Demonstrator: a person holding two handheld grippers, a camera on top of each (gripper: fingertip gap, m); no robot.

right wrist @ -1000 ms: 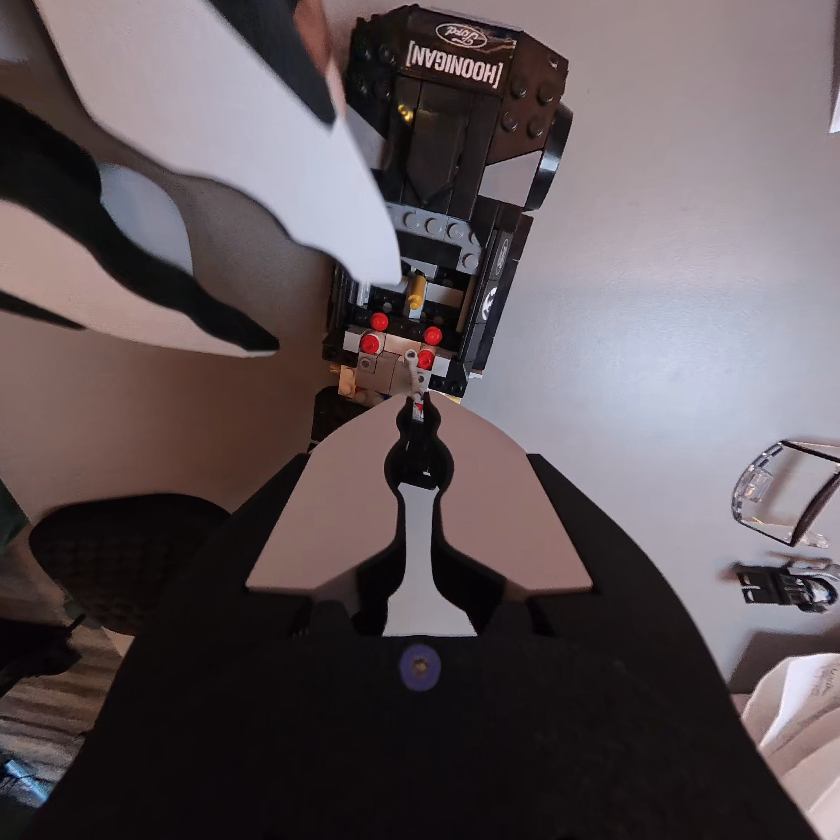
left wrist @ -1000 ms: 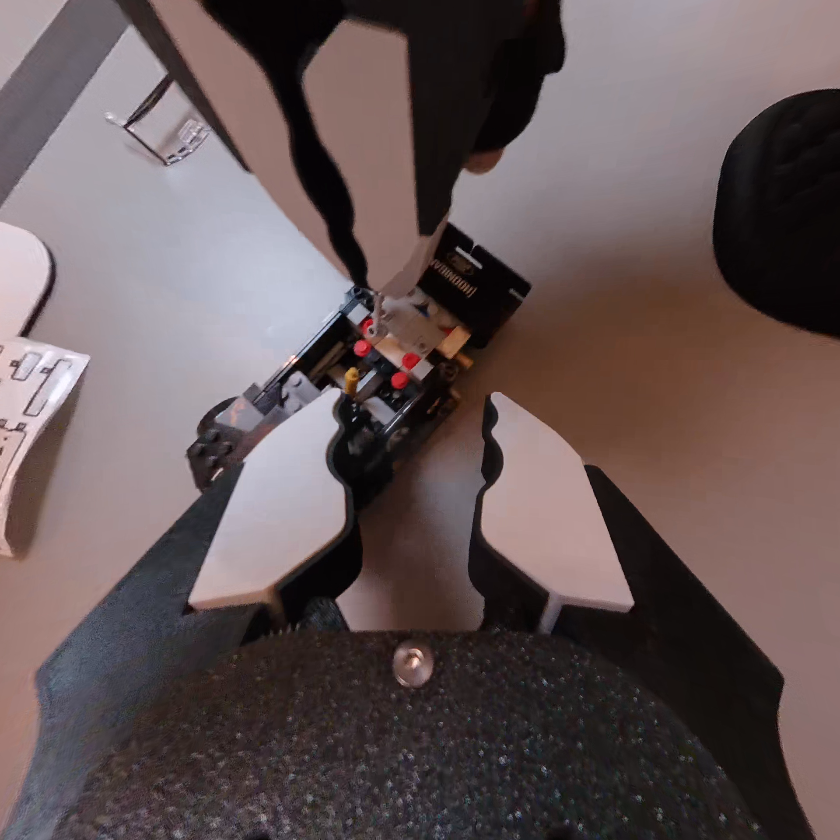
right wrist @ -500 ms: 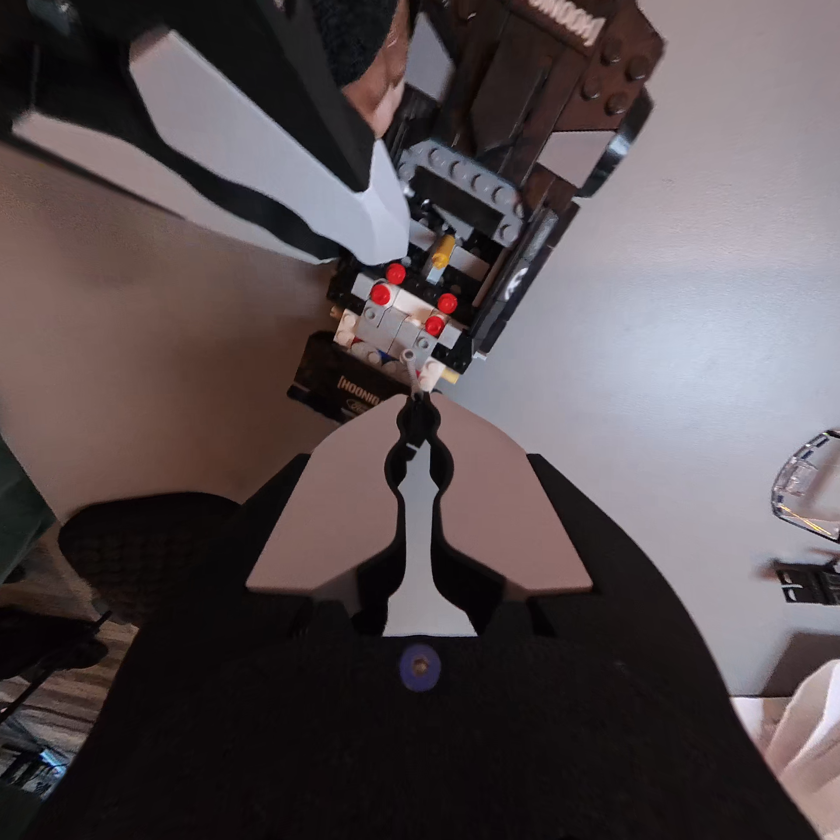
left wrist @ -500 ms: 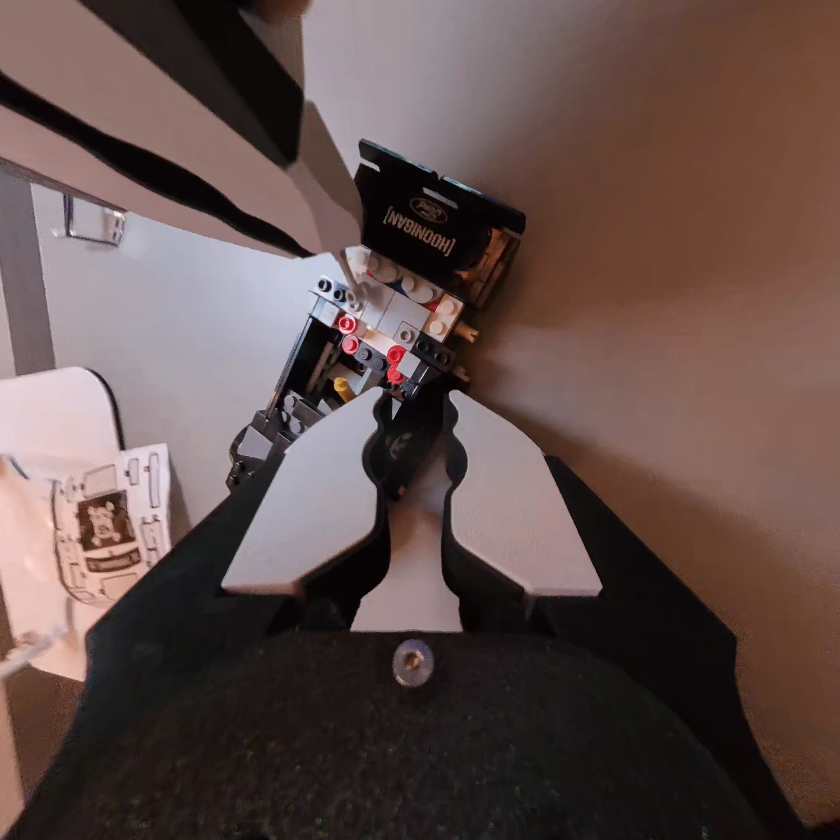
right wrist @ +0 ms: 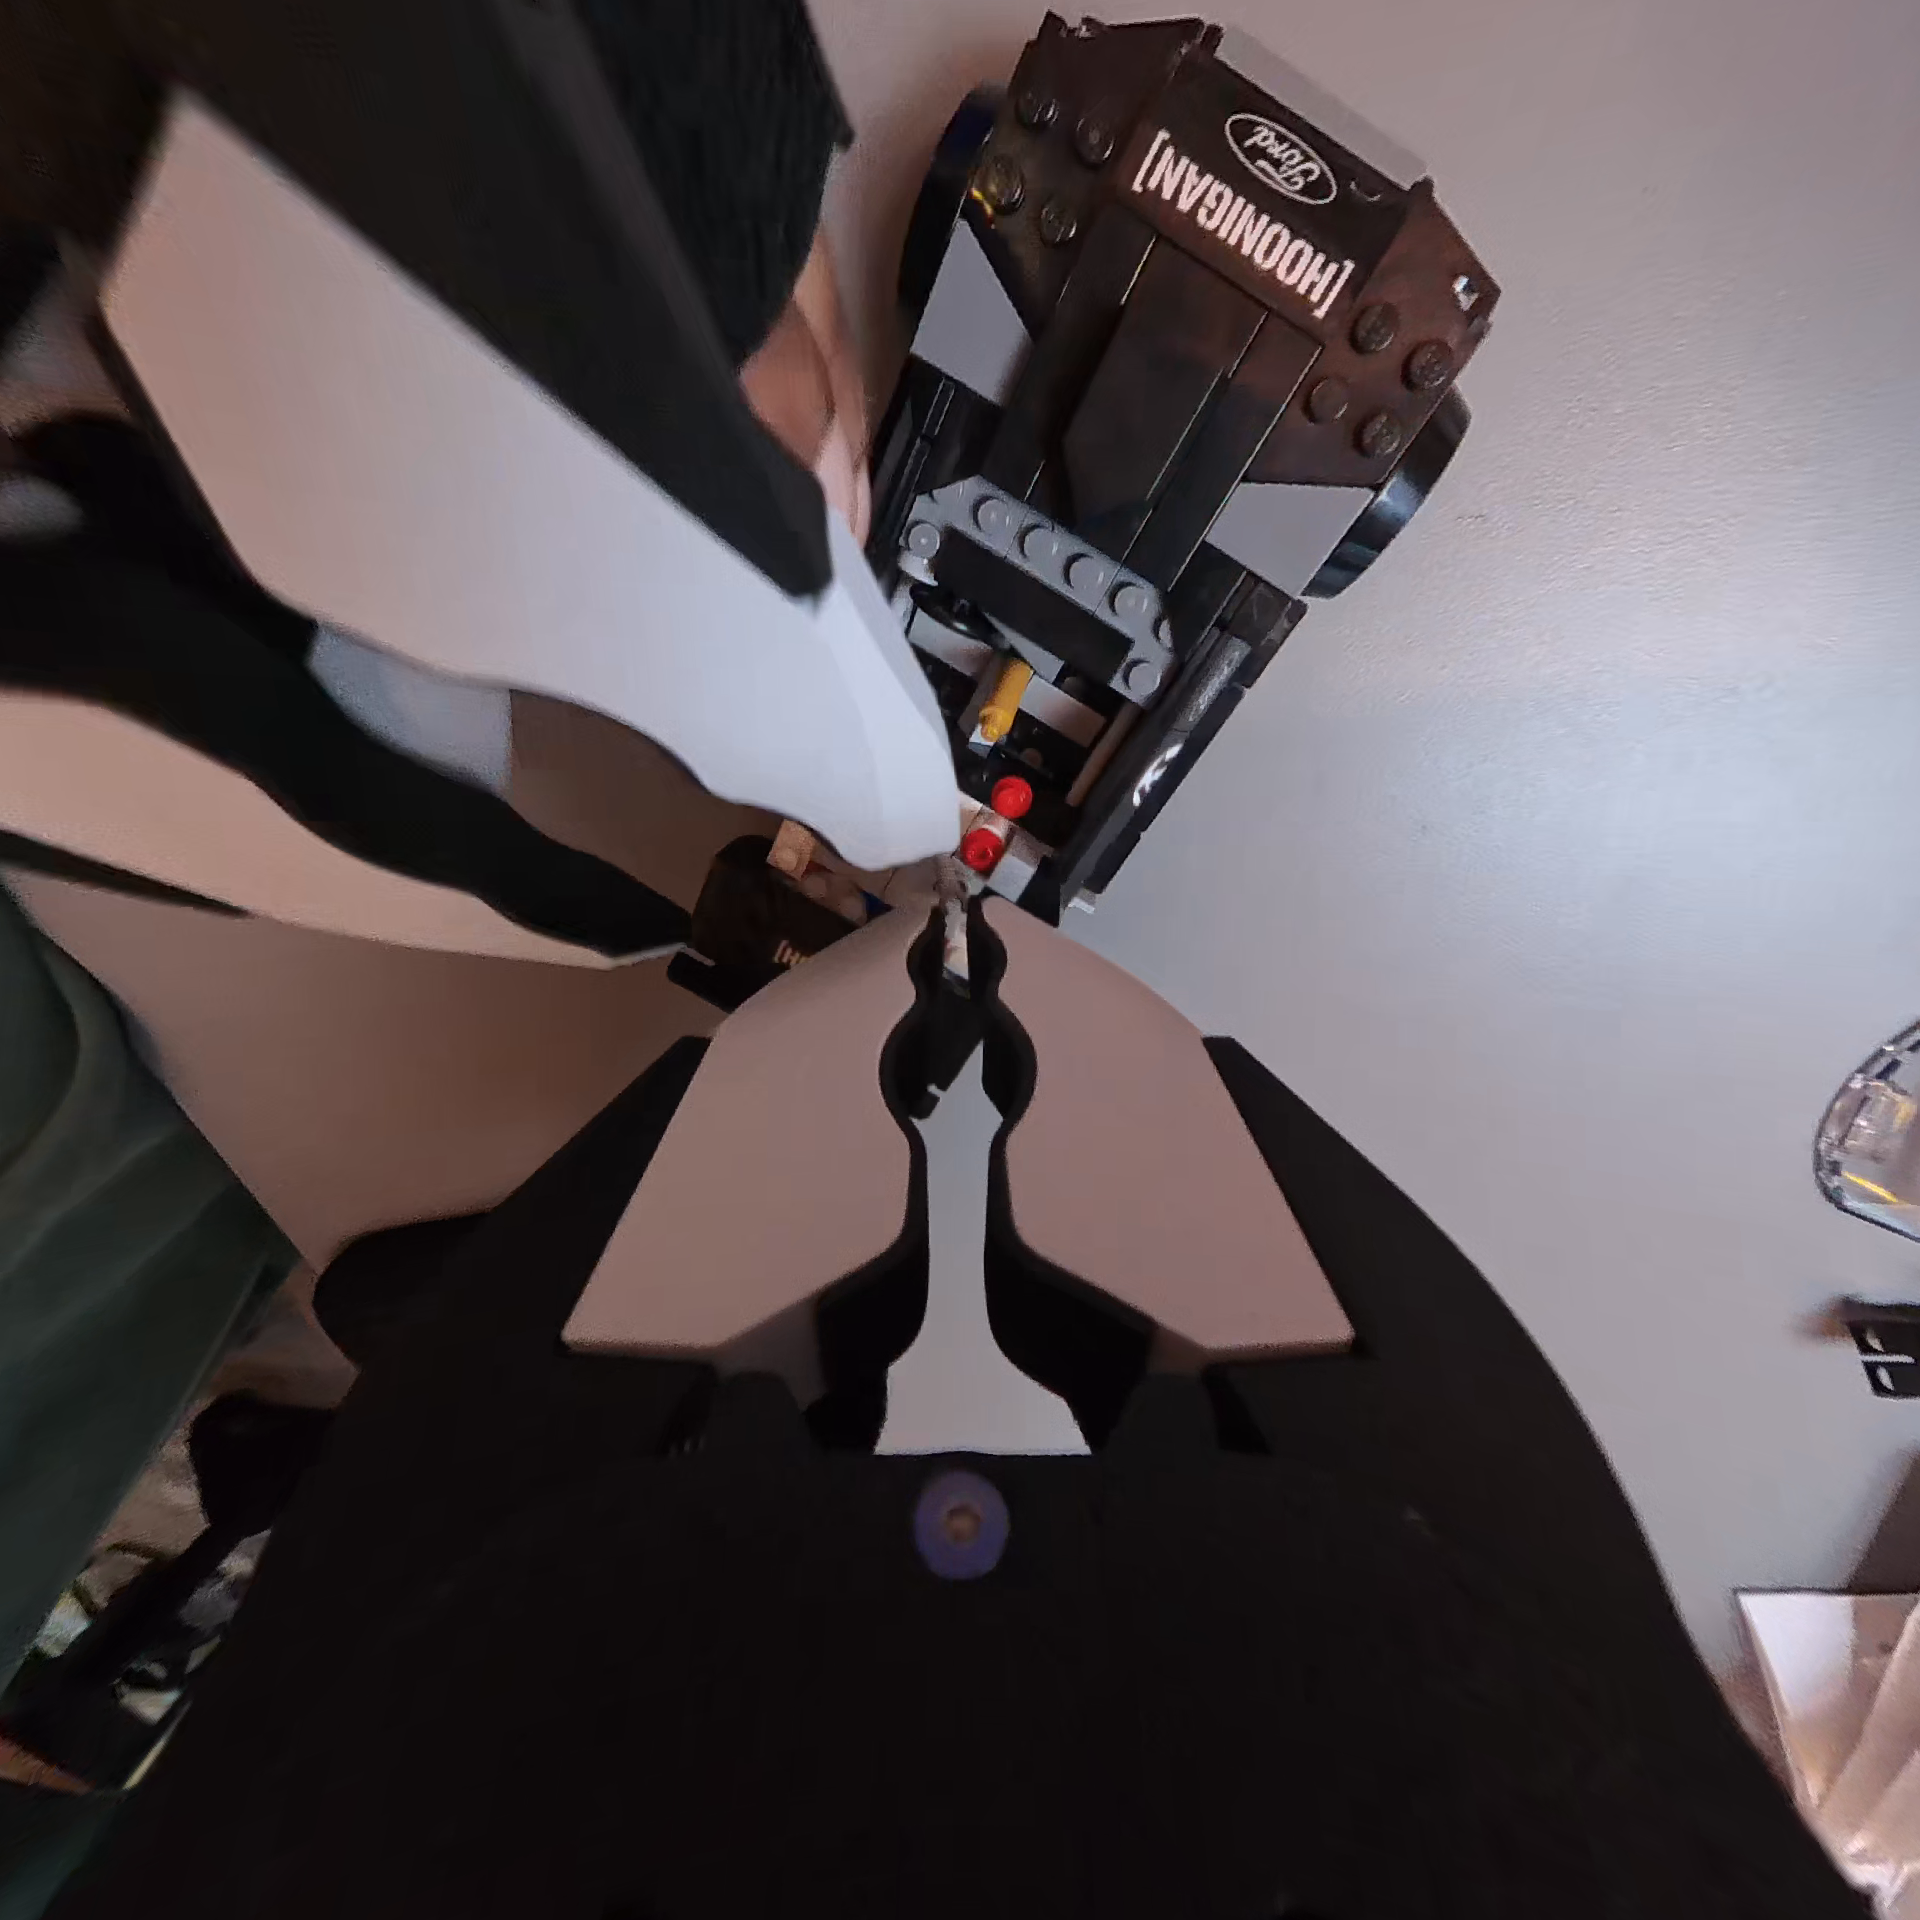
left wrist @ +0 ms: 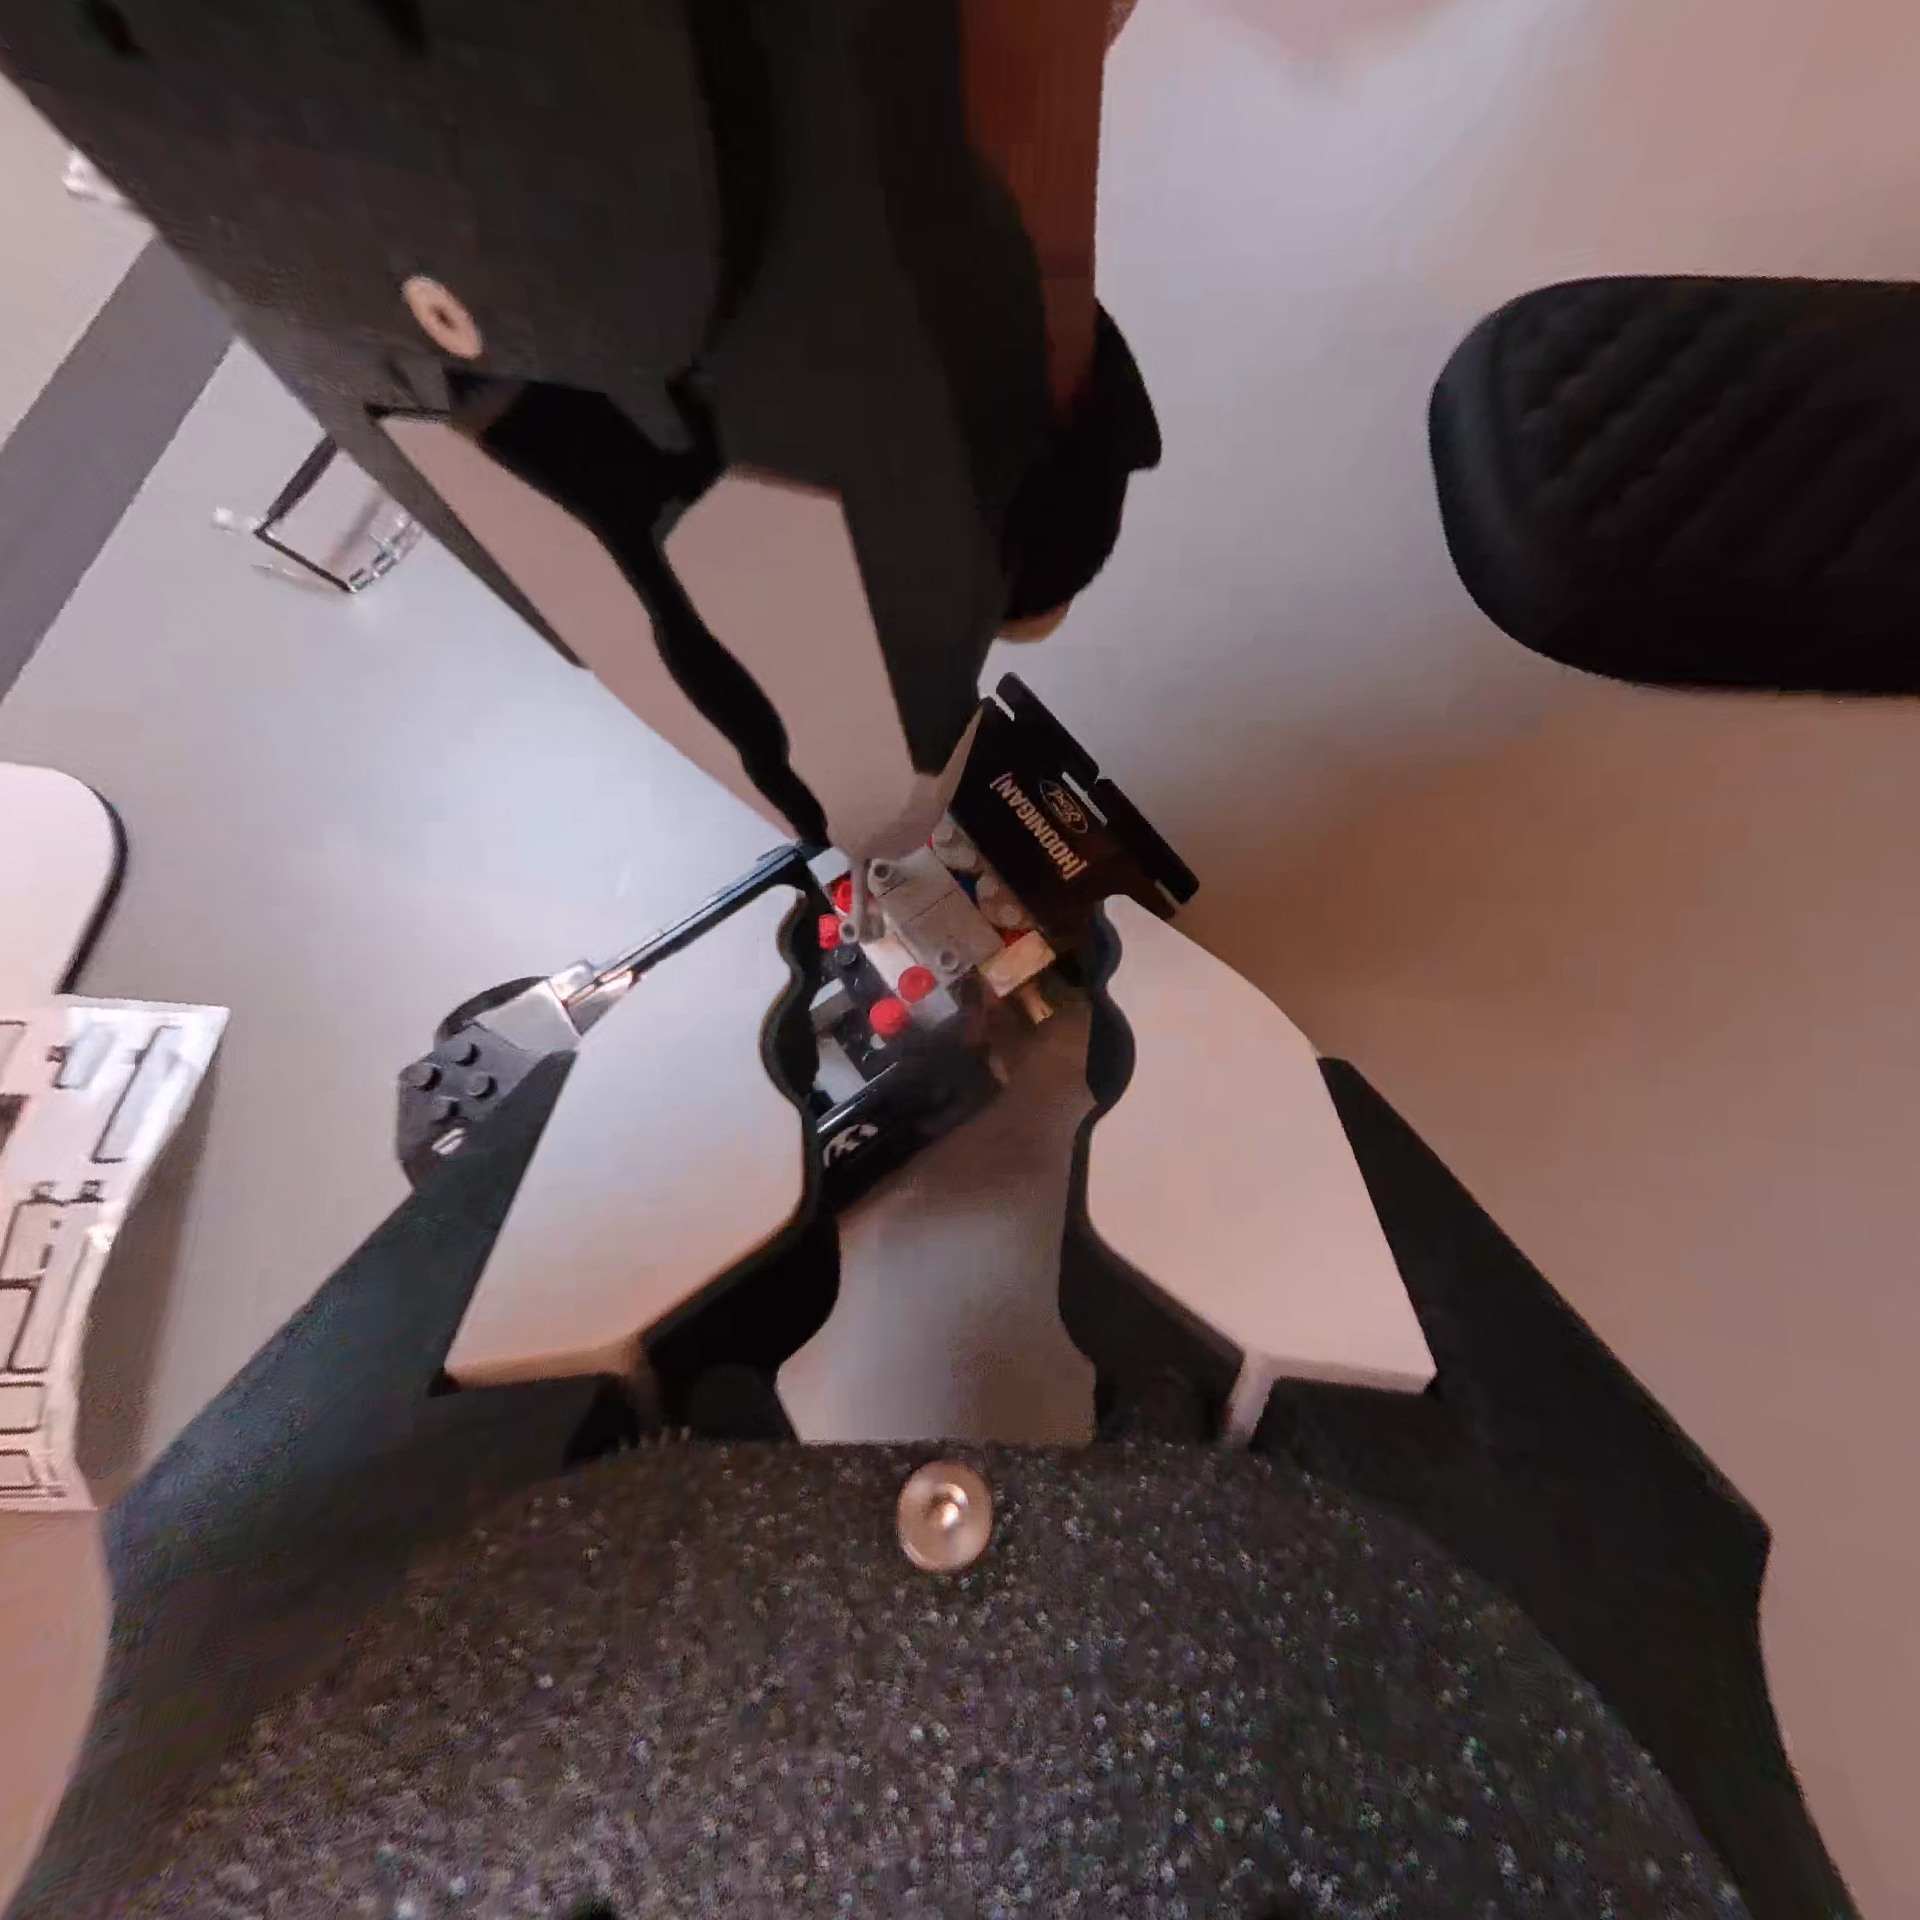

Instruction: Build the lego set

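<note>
The black lego car [right wrist: 1174, 395] lies on the grey table, also seen in the left wrist view [left wrist: 894, 1101]. Its rear shows red studs [right wrist: 1010, 798] and a black spoiler [left wrist: 1070, 831]. My left gripper [left wrist: 945, 935] straddles the car's rear, with one finger on each side pressing against it. It enters the right wrist view from the left [right wrist: 790, 894]. My right gripper [right wrist: 951, 914] is shut on a small light-grey piece [right wrist: 954, 891] right at the car's rear edge. In the left wrist view the right gripper [left wrist: 873, 821] comes down from above with the grey piece [left wrist: 868, 899].
A clear windscreen piece [right wrist: 1870, 1143] and a small black piece [right wrist: 1881, 1351] lie at the right, the windscreen also at far left [left wrist: 332, 540]. A sticker sheet [left wrist: 83, 1195] lies at the left. A black chair [left wrist: 1683, 468] stands beyond the table. A plastic bag [right wrist: 1849, 1714] sits bottom right. Less than 4 cm separates the two grippers' tips.
My left gripper's jaws stand wider than half a second ago and now sit around the car's rear. The car has turned. The right gripper stays shut on the grey piece at the rear.
</note>
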